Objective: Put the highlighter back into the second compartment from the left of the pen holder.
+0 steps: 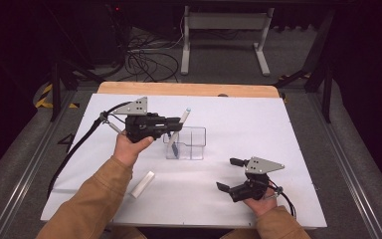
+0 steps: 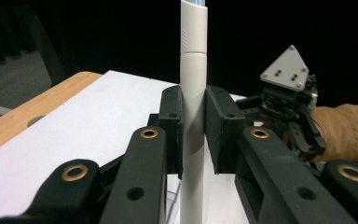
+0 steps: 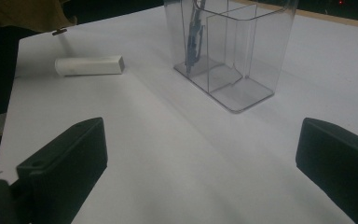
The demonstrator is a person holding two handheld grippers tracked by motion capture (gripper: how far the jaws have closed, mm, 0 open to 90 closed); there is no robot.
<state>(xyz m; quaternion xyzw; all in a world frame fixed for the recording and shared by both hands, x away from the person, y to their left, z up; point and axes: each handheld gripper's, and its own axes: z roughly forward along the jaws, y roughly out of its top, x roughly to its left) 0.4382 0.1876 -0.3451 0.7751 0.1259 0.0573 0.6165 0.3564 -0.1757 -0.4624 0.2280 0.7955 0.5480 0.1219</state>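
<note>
My left gripper [image 1: 178, 124] is shut on a white pen-like stick [image 1: 181, 122] with a pale blue tip, holding it tilted over the left end of a clear divided box [image 1: 195, 144]. In the left gripper view the stick [image 2: 193, 93] stands upright, squeezed between the two pads at its middle. A blue object [image 1: 175, 148] stands in the box's left compartment, also seen in the right gripper view [image 3: 193, 42]. At the front right, my right gripper [image 1: 230, 174] rests low, open, with nothing between its jaws [image 3: 205, 149], pointing at the box [image 3: 242, 56].
A short white tube [image 1: 143, 184] lies on the white table sheet [image 1: 258, 124] in front of the left forearm, seen also as the tube [image 3: 89, 66] left of the box. A wooden strip [image 1: 189, 89] runs along the far edge. Cables trail off the table's left side.
</note>
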